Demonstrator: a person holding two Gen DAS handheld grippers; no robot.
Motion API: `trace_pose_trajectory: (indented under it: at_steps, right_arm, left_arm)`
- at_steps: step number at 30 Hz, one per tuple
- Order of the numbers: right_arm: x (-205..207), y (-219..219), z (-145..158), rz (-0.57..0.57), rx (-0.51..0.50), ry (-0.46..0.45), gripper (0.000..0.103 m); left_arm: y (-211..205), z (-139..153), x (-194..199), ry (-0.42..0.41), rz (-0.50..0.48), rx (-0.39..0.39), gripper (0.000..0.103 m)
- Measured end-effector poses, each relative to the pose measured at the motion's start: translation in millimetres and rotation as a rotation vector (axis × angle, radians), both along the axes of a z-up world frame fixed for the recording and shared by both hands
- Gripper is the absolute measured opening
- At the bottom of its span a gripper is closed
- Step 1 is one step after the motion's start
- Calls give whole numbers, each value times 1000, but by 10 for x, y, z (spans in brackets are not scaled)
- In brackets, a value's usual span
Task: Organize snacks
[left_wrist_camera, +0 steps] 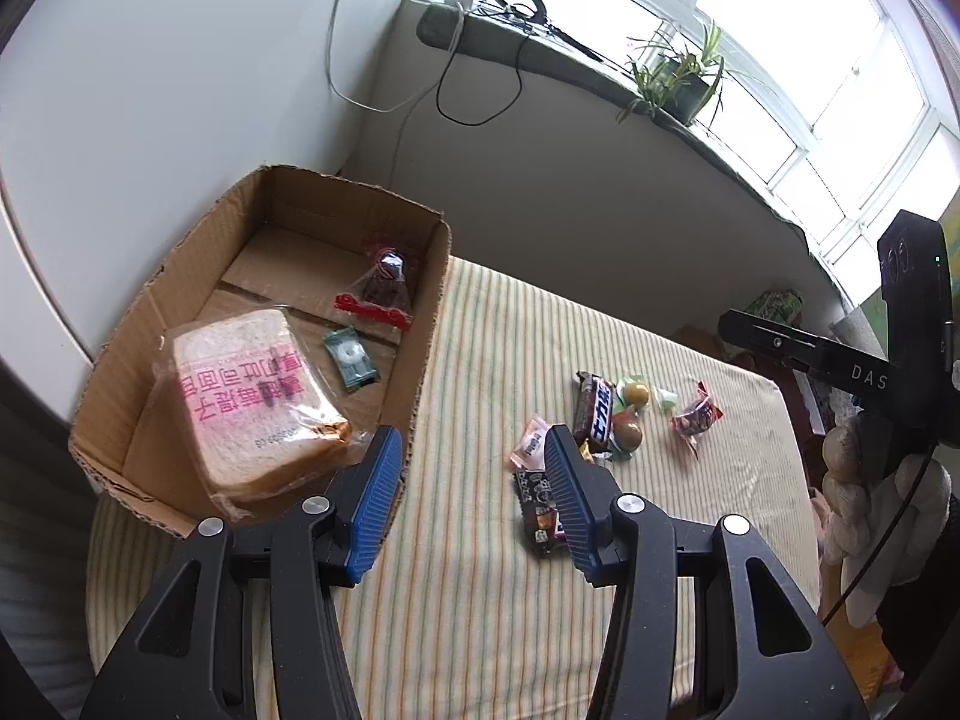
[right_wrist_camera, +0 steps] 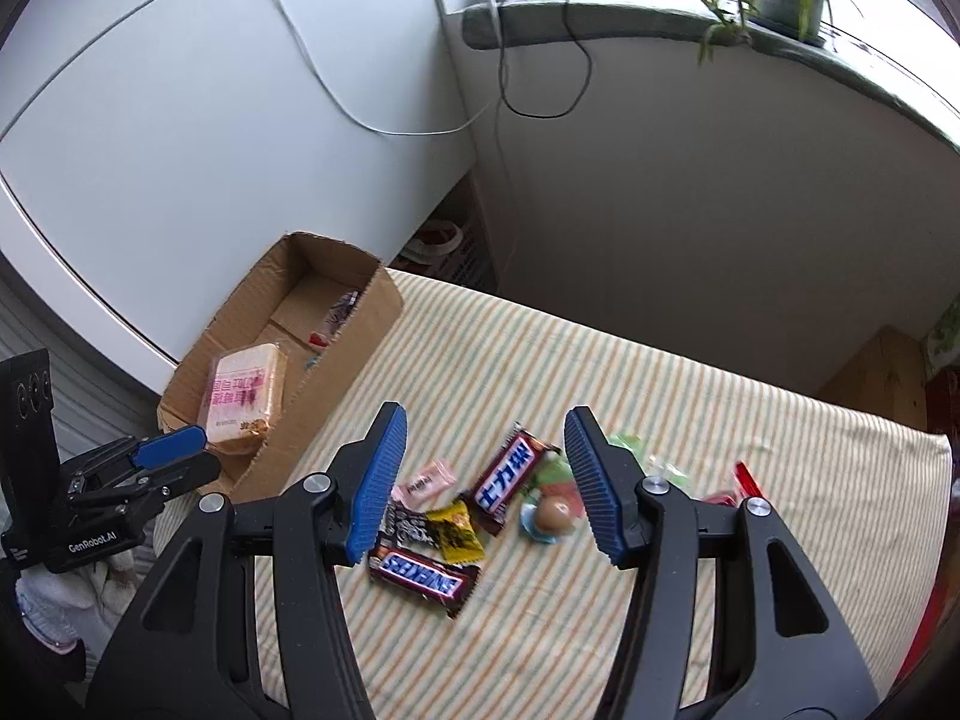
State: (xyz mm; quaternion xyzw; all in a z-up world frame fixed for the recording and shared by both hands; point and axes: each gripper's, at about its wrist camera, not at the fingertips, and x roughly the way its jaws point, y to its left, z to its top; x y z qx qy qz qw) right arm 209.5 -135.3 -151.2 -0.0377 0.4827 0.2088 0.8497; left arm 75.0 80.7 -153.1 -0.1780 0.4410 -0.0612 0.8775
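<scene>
Snacks point(left_wrist_camera: 606, 420) lie loose in a small heap on a table covered with a striped cloth point(left_wrist_camera: 480, 600), seen first from the left wrist: a dark chocolate bar with white lettering point(left_wrist_camera: 595, 414), two round brown sweets in green wrappers, a red-wrapped candy point(left_wrist_camera: 693, 417) and a pink packet point(left_wrist_camera: 531, 444), all toward the cloth's far right part. At the cloth's left edge stands an open cardboard box point(left_wrist_camera: 198, 300) holding a bagged sandwich of white bread with pink print point(left_wrist_camera: 252, 402), a small green packet point(left_wrist_camera: 353, 358) and a clear bag with red trim point(left_wrist_camera: 384, 291). Behind the table rise a white wall, trailing cables and a grey windowsill with a potted plant point(left_wrist_camera: 684, 75) under bright panes. The left gripper point(left_wrist_camera: 468, 450) hangs open and empty above the cloth, between box and heap. From the right wrist the heap sits near the middle of the cloth: a bar printed SNICKERS point(right_wrist_camera: 423, 579) nearest, a second bar with white lettering point(right_wrist_camera: 509, 474) beyond it, a yellow packet point(right_wrist_camera: 459, 531), a pink packet point(right_wrist_camera: 423, 483) and a round brown sweet point(right_wrist_camera: 552, 513). The right gripper point(right_wrist_camera: 486, 438) stands released over them, its blue pads apart and touching nothing. The box point(right_wrist_camera: 360, 324) lies at the cloth's far left corner, bread showing inside.
</scene>
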Motion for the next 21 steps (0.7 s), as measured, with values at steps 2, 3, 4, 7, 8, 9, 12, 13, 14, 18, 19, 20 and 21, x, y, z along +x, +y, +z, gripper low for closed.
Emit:
trace_pose_trajectory:
  at_steps: [2,3,4,7,8,9,12,13,14,18,19,20,21]
  right_arm:
    - [-38,-233,-32,-42,6,14,57]
    - [-51,-334,-44,-61,6,20,57]
    - [-67,-441,-59,-82,6,24,57]
    - [-107,-739,-114,-145,3,35,57]
    - [-112,-825,-138,-167,3,42,57]
    - [-117,-916,-166,-190,7,48,57]
    - [-126,-1111,-247,-241,11,62,57]
    - [-136,-1166,-272,-250,13,65,57]
    - [-139,-1218,-297,-261,14,72,57]
    - [-127,-1384,-430,-308,41,117,57]
    - [-110,-1404,-468,-325,41,128,57]
    - [-98,-1433,-498,-341,44,138,57]
    - [-75,-1451,-536,-357,56,151,57]
  left_arm:
    - [-98,-7,-6,4,-32,8,49]
    - [-146,-9,-9,5,-46,15,49]
    - [-195,-12,-16,5,-59,21,49]
    - [-326,-35,-15,14,-98,23,49]
    - [-360,-50,-13,17,-110,19,49]
    - [-394,-65,-12,21,-120,18,49]
    - [-522,-123,-14,34,-164,22,49]
    - [-565,-143,-11,39,-179,28,49]
    - [-608,-163,-10,44,-196,31,49]
    - [-764,-221,-24,55,-275,56,48]
    - [-804,-239,-20,58,-293,65,48]
    - [-839,-257,-13,63,-307,70,48]
    - [-858,-271,-5,70,-314,70,48]
